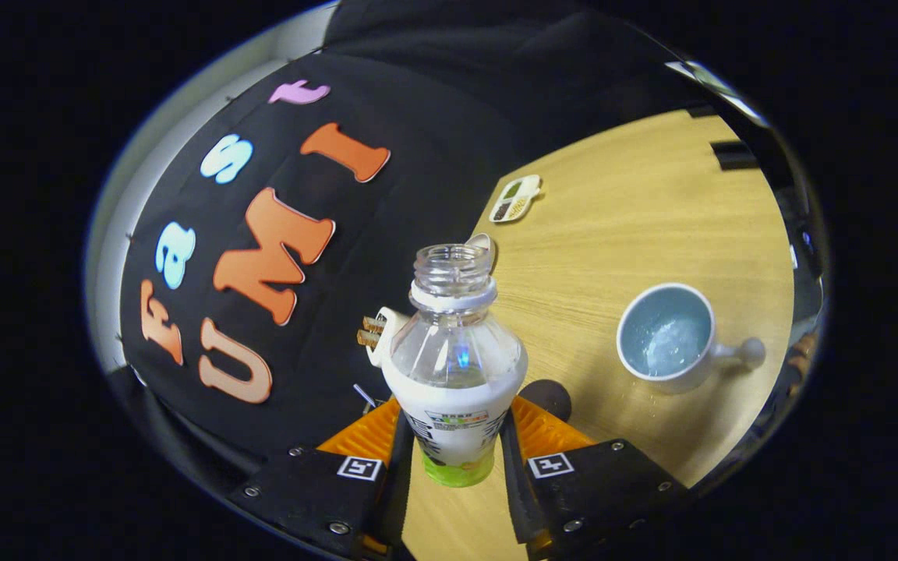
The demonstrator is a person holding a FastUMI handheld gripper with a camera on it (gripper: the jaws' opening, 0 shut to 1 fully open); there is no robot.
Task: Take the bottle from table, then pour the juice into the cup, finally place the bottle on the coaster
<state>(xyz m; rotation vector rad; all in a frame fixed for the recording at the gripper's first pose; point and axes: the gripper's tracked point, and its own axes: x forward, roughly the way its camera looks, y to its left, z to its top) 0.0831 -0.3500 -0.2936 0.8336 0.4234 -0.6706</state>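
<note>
The gripper (457, 444) clenched a clear, uncapped plastic bottle (453, 366), lifted and tilted above the light wooden table (636, 210). A white ceramic cup (671, 336) waited near its edge; the mouth should be centred above it before tipping.

Gripper (455, 436) jaws closed on both sides of the bottle (454, 351), gripping its labelled lower body. Bottle uncapped, clear upper part, white neck ring, mouth pointing away from the camera. View tilted, wooden desk (636, 210) slanting to the right. Cup (669, 336) with pale blue inside stands on the desk right of the bottle, apart from it, handle pointing away from the bottle. Dark round coaster (549, 397) partly hidden just behind the right jaw. Small divided dish (516, 198) farther off near the desk edge. White object with brown prongs (379, 333) just left of the bottle.
</note>
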